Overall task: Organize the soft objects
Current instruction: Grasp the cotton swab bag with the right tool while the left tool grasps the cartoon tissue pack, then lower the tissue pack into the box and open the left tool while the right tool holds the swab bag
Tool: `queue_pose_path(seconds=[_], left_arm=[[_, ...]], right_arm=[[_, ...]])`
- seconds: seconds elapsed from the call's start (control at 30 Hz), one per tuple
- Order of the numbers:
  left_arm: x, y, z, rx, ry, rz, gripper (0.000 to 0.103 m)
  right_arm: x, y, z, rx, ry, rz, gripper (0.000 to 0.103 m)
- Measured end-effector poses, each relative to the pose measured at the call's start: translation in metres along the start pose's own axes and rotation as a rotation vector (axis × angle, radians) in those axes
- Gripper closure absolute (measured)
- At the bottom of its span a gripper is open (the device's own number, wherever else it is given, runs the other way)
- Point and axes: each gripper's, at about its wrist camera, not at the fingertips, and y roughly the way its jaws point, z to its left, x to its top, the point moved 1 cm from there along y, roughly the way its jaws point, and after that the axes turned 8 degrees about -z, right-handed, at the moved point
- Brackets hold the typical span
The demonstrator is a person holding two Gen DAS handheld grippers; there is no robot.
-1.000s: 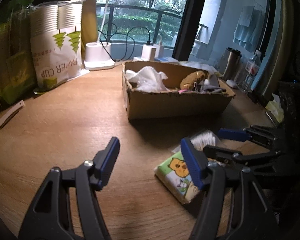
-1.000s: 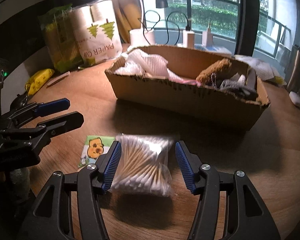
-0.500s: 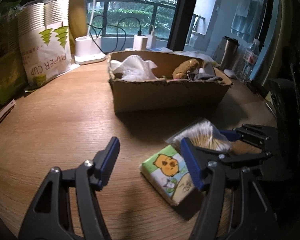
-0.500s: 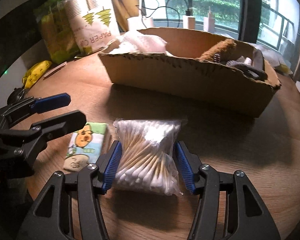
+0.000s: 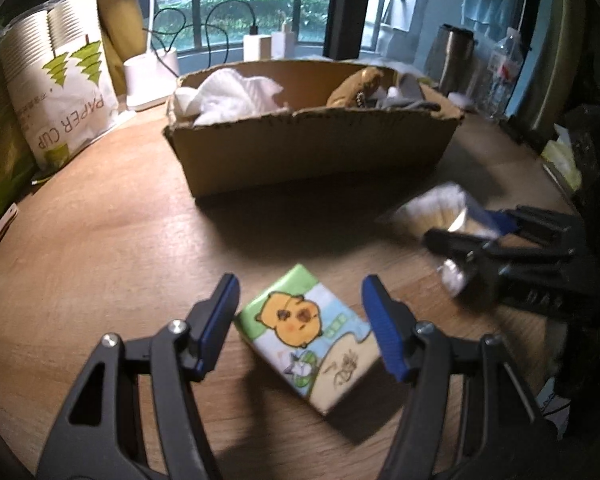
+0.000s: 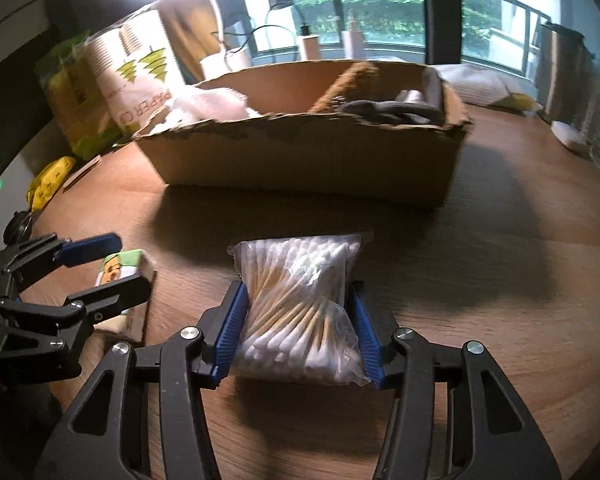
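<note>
**Two claws at two soft packets, cardboard box behind**

Change from the earlier frames: the right claw (image 6: pixel 298 330), open around the bag of cotton swabs (image 6: pixel 298 312) half a second ago, has now closed until both blue pads press the bag's sides. The left claw (image 5: pixel 300 324) has moved so that the tissue pack (image 5: pixel 310 338), formerly under its right finger, now lies between both fingers.

Claws: the left claw is wide open, its pads flanking the tissue pack; the left pad stands just beside the pack's corner, and contact cannot be confirmed. It holds nothing. The right claw is closed onto the swab bag at the lower centre of its view; the bag is pinched in at the waist.

Task objects: the tissue pack, printed with a yellow cartoon animal on green and blue, lies flat and askew on the wooden table (image 5: pixel 100 240), lower centre of the left view. The swab bag is clear plastic with wooden-stemmed swabs. The cardboard box (image 6: pixel 300 160), upper centre, holds a white cloth (image 5: pixel 236 96) at left and a brown plush toy (image 5: pixel 356 86) at right.
</note>
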Motion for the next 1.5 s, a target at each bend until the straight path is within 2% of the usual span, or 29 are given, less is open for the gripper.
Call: queue_pose_path(seconds=[0.23, 0.4, 0.7, 0.77, 0.8, 0.83, 1.1, 1.5], left_arm=[[-0.004, 0.003, -0.001, 0.024, -0.014, 0.028, 0.037], [-0.01, 0.008, -0.009, 0.027, 0.022, 0.061, 0.027], [-0.014, 0.005, -0.017, 0.005, 0.033, 0.057, 0.027], [-0.015, 0.003, -0.017, -0.004, 0.029, 0.049, 0.03], [-0.015, 0.002, -0.017, -0.004, 0.032, 0.047, 0.044], [-0.015, 0.001, -0.018, 0.0, 0.04, 0.045, 0.054], [-0.008, -0.005, -0.023, -0.022, 0.055, 0.018, 0.055], [0.013, -0.014, -0.017, -0.04, 0.023, -0.042, 0.055]], right_arm=[[0.0, -0.005, -0.007, 0.003, 0.011, -0.013, 0.051], [-0.001, -0.007, -0.007, 0.014, 0.009, -0.018, 0.051], [-0.003, -0.011, -0.008, 0.015, 0.014, -0.023, 0.051], [-0.003, -0.011, -0.008, 0.015, 0.014, -0.024, 0.052], [-0.003, -0.011, -0.008, 0.015, 0.013, -0.025, 0.052], [-0.003, -0.011, -0.007, 0.015, 0.013, -0.026, 0.052], [-0.003, -0.013, -0.006, 0.022, -0.006, -0.022, 0.055], [0.012, -0.021, -0.004, 0.029, -0.016, -0.05, 0.055]])
